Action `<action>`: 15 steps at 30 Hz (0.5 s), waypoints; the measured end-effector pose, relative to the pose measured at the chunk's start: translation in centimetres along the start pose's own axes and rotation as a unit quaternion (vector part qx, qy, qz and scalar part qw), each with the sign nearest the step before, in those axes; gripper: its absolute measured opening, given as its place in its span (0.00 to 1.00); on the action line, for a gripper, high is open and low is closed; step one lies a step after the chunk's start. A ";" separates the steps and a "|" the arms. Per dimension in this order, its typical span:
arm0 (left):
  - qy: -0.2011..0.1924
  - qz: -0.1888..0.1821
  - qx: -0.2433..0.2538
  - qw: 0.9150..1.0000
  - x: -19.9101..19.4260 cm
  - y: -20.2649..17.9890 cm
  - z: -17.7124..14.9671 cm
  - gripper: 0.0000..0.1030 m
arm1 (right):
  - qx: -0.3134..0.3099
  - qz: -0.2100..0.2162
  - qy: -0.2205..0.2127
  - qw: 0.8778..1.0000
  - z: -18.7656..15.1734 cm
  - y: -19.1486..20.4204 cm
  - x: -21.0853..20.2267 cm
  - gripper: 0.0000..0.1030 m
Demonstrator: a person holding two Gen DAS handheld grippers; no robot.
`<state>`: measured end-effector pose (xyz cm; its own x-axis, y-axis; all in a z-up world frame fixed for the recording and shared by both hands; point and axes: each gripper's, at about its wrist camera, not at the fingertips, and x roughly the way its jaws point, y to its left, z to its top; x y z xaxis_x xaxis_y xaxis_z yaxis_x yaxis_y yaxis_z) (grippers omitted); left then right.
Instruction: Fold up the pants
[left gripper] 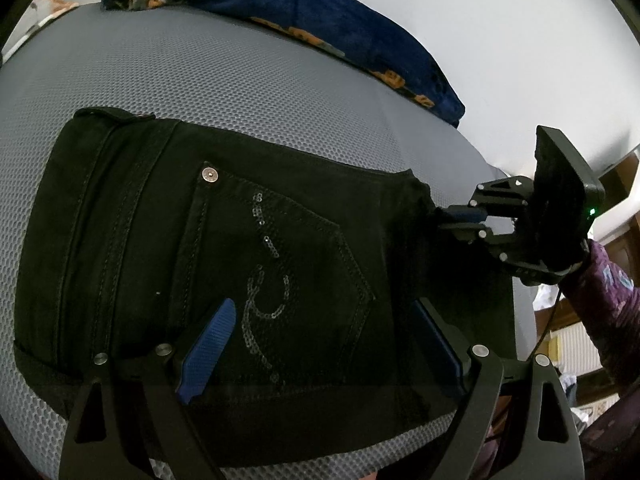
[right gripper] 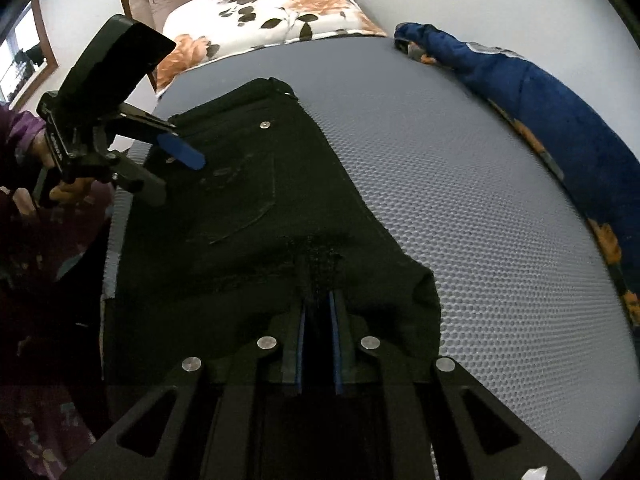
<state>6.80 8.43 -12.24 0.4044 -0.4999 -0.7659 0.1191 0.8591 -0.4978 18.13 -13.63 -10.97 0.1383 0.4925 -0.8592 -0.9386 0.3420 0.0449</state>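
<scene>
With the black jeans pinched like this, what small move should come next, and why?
Probably lift the right gripper, shut on the black denim jeans' crotch-end edge, and carry it toward the waistband. The open left gripper hovers over the sequinned back pocket, gripping nothing.

Black pants point(left gripper: 224, 248) lay flat on grey mesh, back pocket with sequin swirl and metal rivet facing up, waistband towards the far end, one edge bunched and lifted slightly.
</scene>
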 end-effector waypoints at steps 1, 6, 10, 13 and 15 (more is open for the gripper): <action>0.000 0.001 0.001 1.000 0.0 0.0 0.0 0.86 | -0.003 0.001 0.003 1.000 0.0 0.1 0.3 0.08; -0.006 0.005 0.001 1.000 -0.3 0.0 -0.1 0.86 | -0.005 -0.037 0.014 0.999 -0.4 0.4 2.2 0.09; -0.023 0.000 -0.018 1.000 -1.8 1.0 0.2 0.86 | 0.039 -0.051 0.001 0.998 -0.7 0.4 2.1 0.20; -0.072 -0.014 -0.028 0.997 -4.7 2.4 0.9 0.86 | 0.104 -0.100 -0.031 0.989 -0.8 -0.4 0.0 0.48; -0.107 -0.002 -0.031 0.994 -7.0 4.3 1.6 0.86 | 0.156 -0.094 -0.082 0.980 -0.8 -0.5 -2.6 0.48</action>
<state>5.94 15.76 -8.38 0.5888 -0.4632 -0.6624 0.0683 0.8451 -0.5303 18.04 -15.68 -9.17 0.3732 0.5101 -0.7749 -0.7523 0.6552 0.0690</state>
